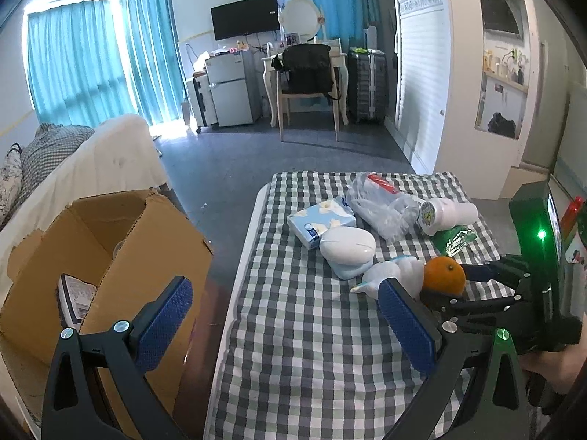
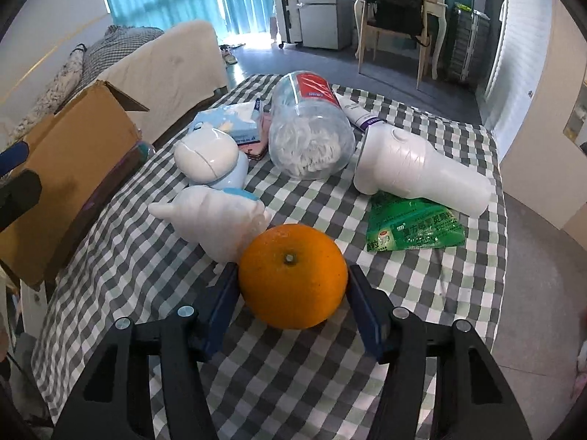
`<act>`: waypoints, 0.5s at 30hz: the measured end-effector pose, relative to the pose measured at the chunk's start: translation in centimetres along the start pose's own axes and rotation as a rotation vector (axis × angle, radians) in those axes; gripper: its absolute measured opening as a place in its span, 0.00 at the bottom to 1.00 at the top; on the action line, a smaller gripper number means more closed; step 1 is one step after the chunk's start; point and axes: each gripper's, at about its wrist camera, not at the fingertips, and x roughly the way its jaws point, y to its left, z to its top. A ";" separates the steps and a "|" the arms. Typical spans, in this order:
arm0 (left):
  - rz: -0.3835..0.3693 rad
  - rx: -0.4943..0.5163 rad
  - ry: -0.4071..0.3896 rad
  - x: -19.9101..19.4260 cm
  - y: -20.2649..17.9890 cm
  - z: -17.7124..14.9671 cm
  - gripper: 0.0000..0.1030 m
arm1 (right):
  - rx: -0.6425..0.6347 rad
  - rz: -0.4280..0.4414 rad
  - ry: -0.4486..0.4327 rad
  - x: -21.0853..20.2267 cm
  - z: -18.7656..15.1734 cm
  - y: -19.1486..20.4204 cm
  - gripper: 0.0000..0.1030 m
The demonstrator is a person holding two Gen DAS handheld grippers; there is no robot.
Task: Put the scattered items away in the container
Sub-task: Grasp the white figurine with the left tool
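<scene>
Right gripper (image 2: pixel 292 286) clamped the orange (image 2: pixel 292 275), left gripper (image 1: pixel 284 324) wide, empty; grasp step, next lift toward cardboard box (image 1: pixel 110 256) at left.

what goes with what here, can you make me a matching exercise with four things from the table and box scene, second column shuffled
Things:
1. orange
2. green packet
3. cardboard box
4. clear jar

Descriptions:
A. stands beside the table, flaps open
B. lies on its side, white stuff inside
C. sits between the right gripper fingers
D. partly under the white bottle

Pairs: 1-C, 2-D, 3-A, 4-B
</scene>
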 end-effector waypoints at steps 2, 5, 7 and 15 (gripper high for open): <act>-0.002 0.003 0.001 0.0 -0.1 0.0 1.00 | 0.014 0.011 -0.004 0.0 -0.1 -0.3 0.56; -0.012 0.003 0.004 0.2 -0.5 0.0 1.00 | 0.033 0.015 -0.022 -0.9 -0.6 -0.5 0.56; -0.022 0.001 0.007 0.4 -0.7 0.1 1.00 | 0.047 0.009 -0.037 -1.9 -1.0 -0.8 0.56; -0.082 0.038 -0.002 1.5 -4.6 0.4 1.00 | 0.092 -0.034 -0.082 -6.9 -3.0 -1.9 0.56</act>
